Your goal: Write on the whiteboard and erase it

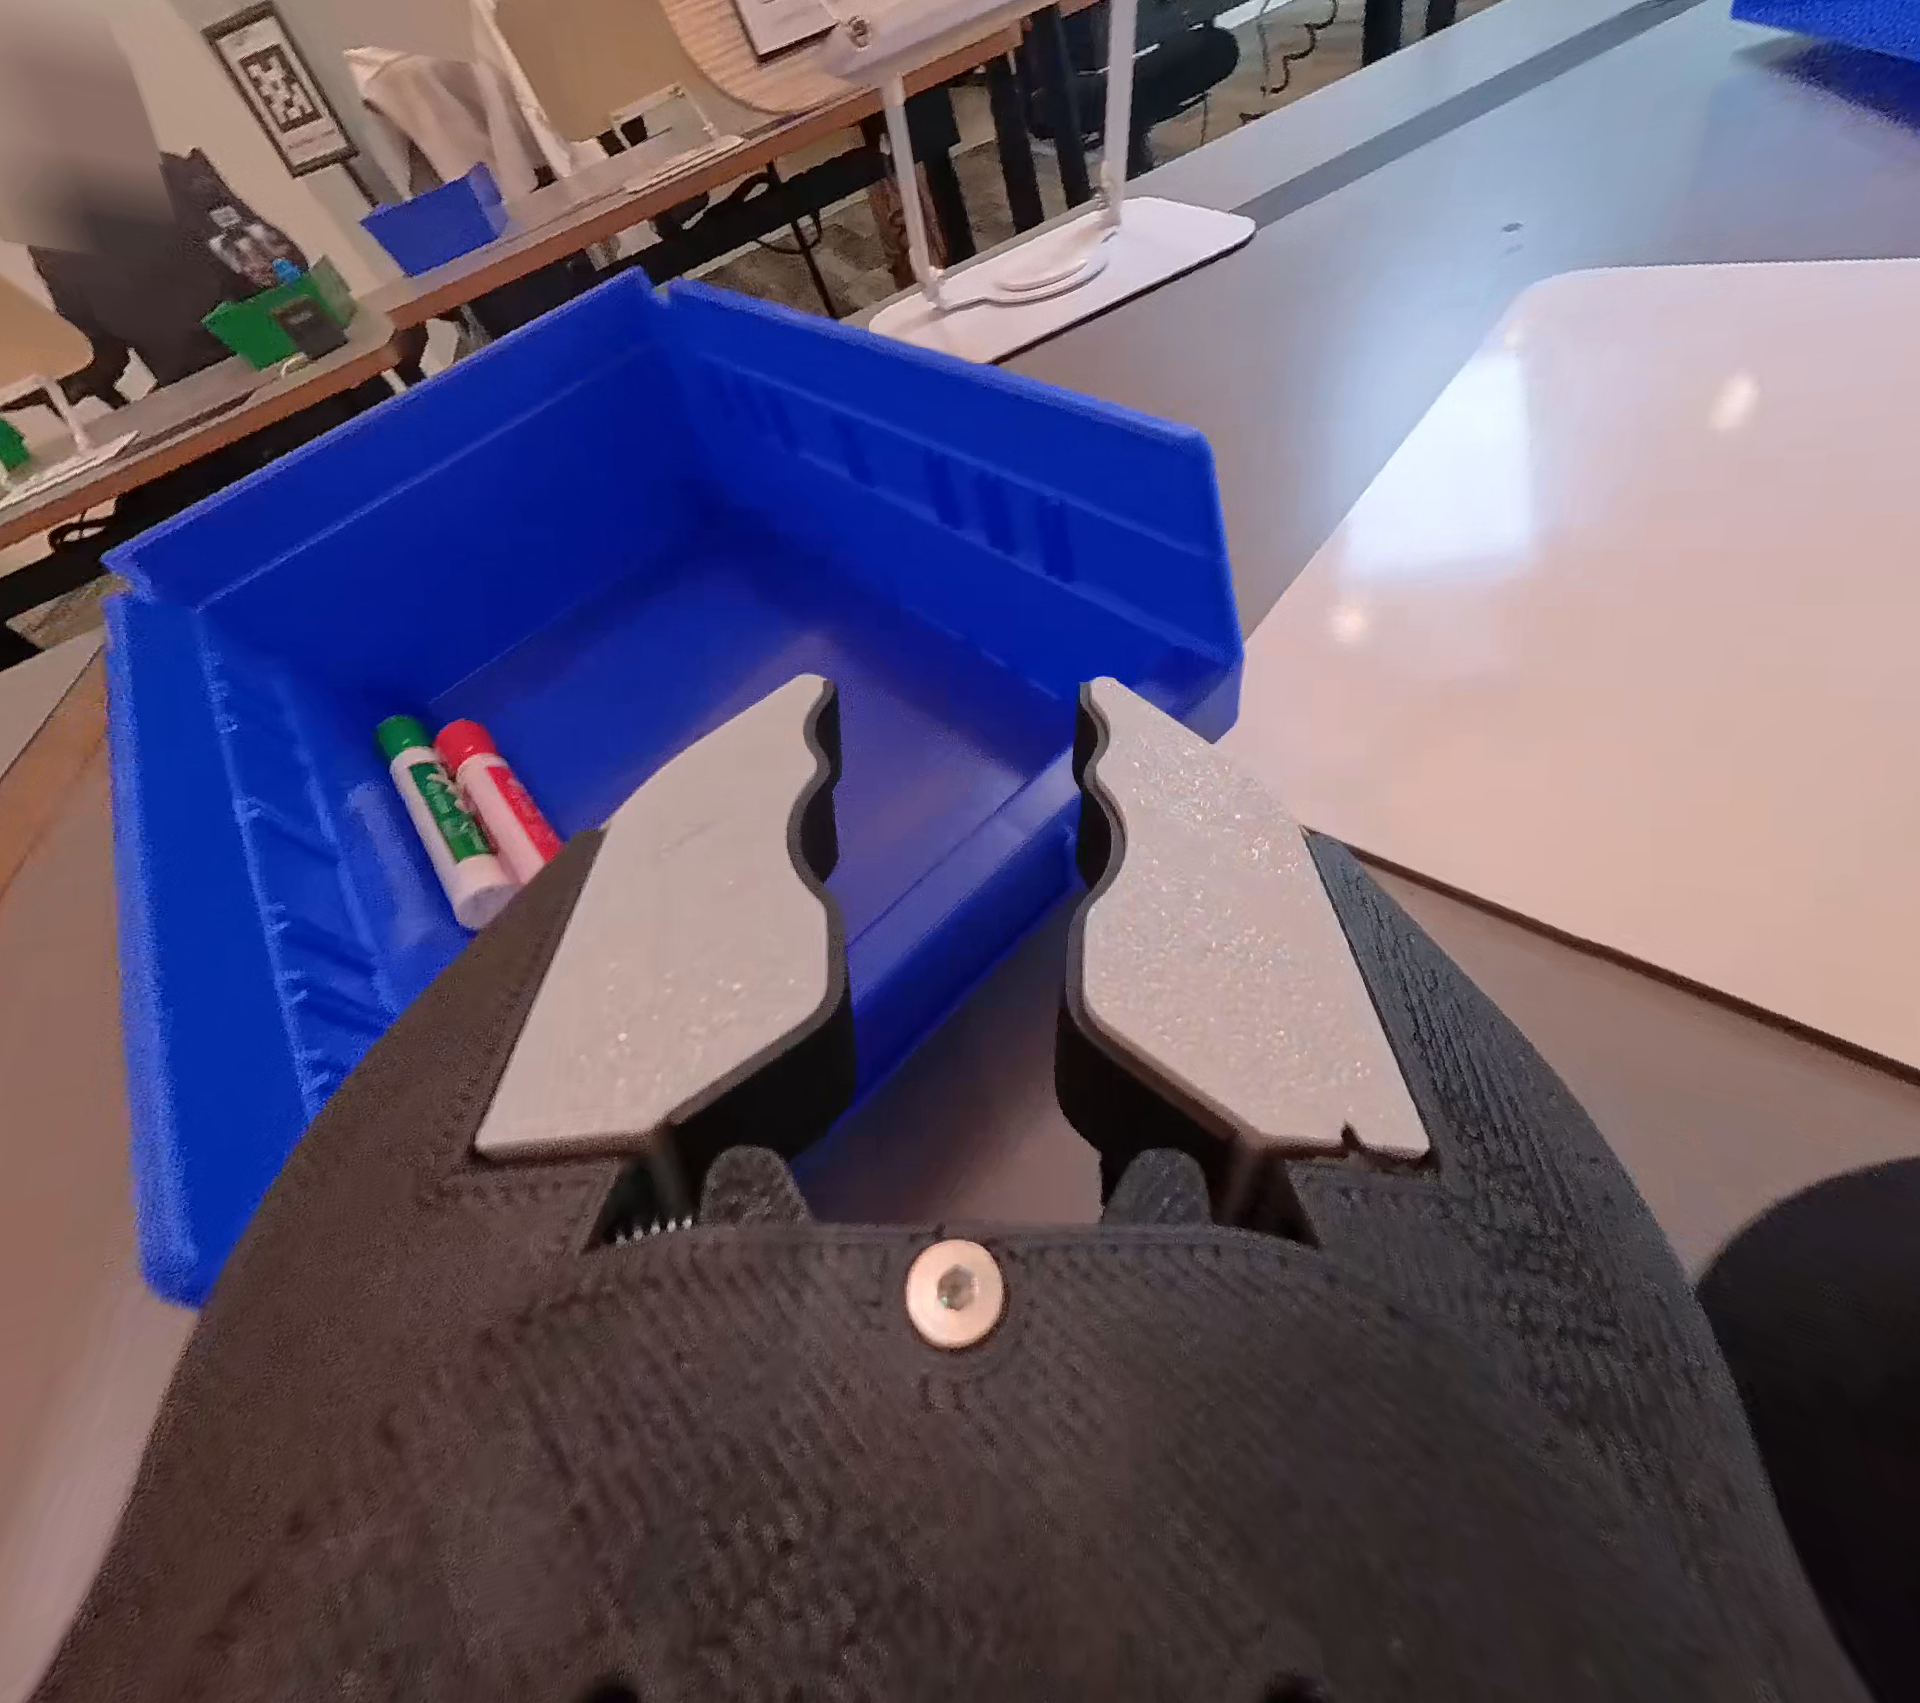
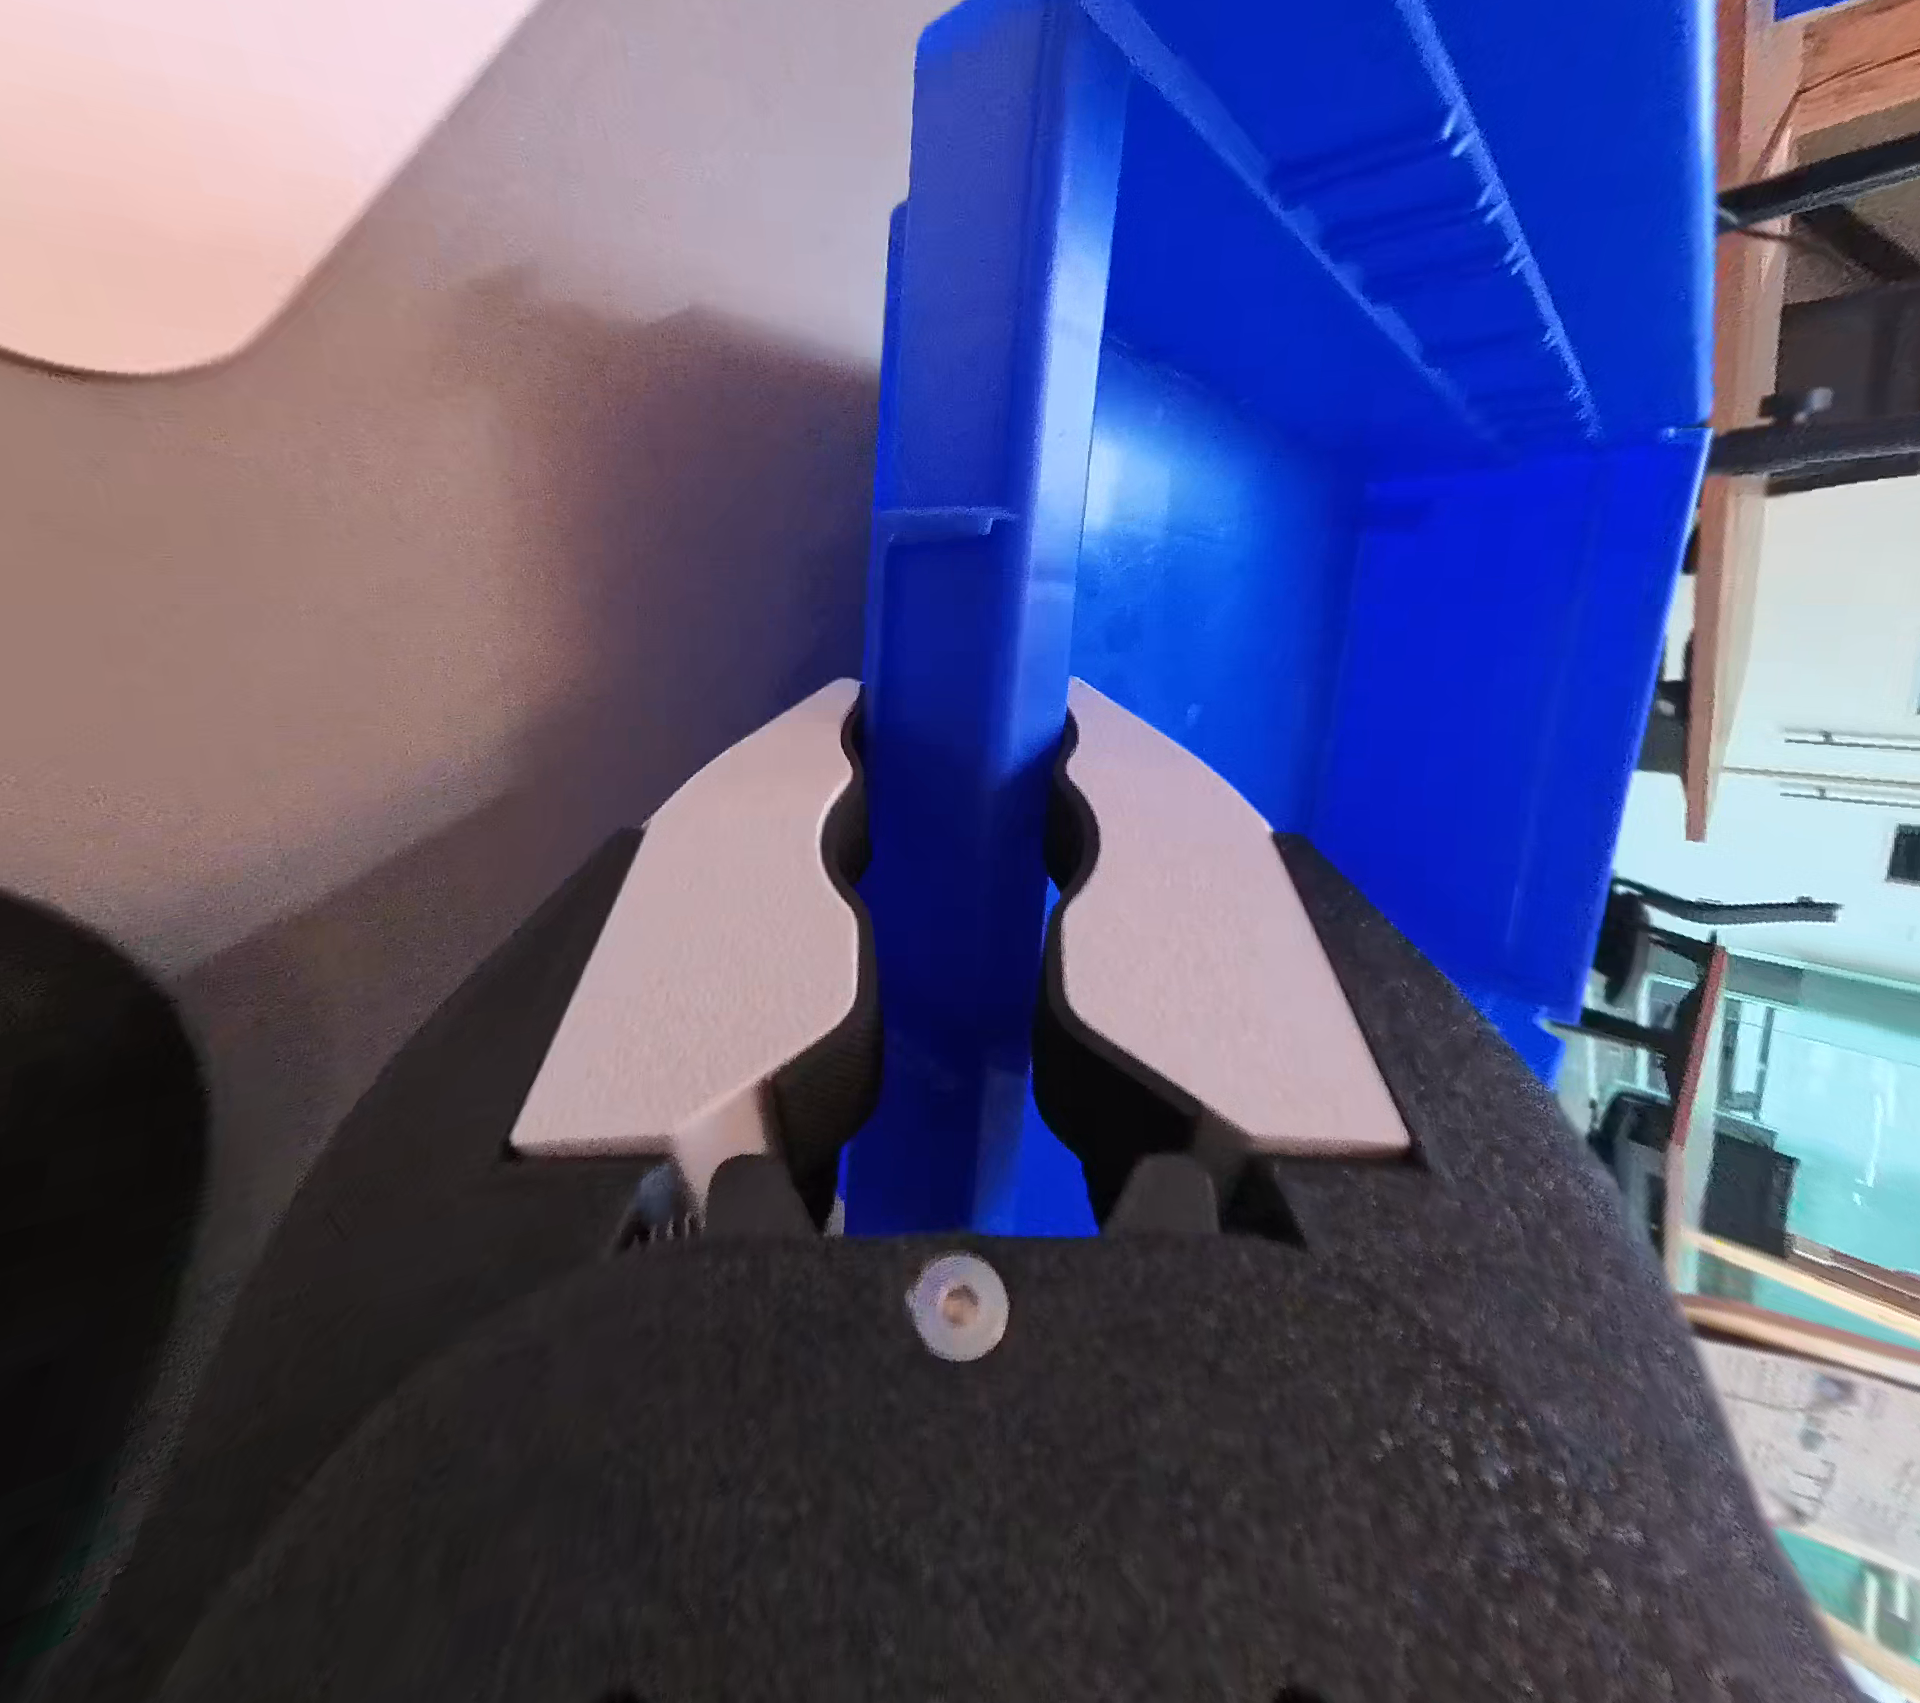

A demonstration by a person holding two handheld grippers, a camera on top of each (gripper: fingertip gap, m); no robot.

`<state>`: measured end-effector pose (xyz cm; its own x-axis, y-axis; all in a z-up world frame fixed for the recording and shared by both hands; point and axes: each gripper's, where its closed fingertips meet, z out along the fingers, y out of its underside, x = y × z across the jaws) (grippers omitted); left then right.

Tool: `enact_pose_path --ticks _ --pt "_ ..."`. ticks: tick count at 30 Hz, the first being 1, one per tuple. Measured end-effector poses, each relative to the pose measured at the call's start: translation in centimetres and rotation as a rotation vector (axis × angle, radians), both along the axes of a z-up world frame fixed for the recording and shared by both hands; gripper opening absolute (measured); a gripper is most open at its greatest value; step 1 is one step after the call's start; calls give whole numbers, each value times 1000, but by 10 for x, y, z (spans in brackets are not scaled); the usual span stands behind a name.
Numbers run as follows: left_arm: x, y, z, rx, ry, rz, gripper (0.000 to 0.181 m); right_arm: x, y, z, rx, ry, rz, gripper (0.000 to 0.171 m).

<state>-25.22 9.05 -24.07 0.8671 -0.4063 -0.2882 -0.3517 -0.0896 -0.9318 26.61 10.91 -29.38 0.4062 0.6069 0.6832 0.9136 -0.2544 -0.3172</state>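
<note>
hovering over a blue bin (image 1: pixel 436 531) holding two markers (image 1: pixel 468 812), left gripper (image 1: pixel 956 718) jaws apart, right gripper (image 2: pixel 961 708) jaws clamping another bin's wall (image 2: pixel 966 427), glossy whiteboard (image 1: pixel 1610 614) beside on the desk (image 1: pixel 1455 178)

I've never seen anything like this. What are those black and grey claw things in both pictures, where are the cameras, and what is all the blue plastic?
There is no robot here: a person holds a two-finger gripper in each hand, and a camera on each looks forward along its fingers. So each picture shows its own gripper at the bottom.

In the left wrist view, the left gripper is open and holds nothing. Ahead of it a blue bin sits on the grey table. In the bin lie a green marker and a red marker, side by side. To the right lies the whiteboard, blank.

In the right wrist view, the right gripper is shut on the wall of a second blue bin, one finger inside and one outside. No contents show in it. A whiteboard corner shows at upper left.
</note>
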Motion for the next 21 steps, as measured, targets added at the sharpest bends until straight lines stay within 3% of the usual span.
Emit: enact_pose_path --ticks 4,10,17,21 --pt "-10 -1 -7 -18 9 15 44 17 37 -25 5 -101 39 30" --pt "-16 -1 -19 -59 94 24 48 24 75 -17 97 -174 81 34" --pt "-23 4 -42 -172 336 7 55 15 54 -4 127 -83 39 41" --pt "-25 12 -49 -255 500 -34 64 18 39 -3 68 79 -19 41"
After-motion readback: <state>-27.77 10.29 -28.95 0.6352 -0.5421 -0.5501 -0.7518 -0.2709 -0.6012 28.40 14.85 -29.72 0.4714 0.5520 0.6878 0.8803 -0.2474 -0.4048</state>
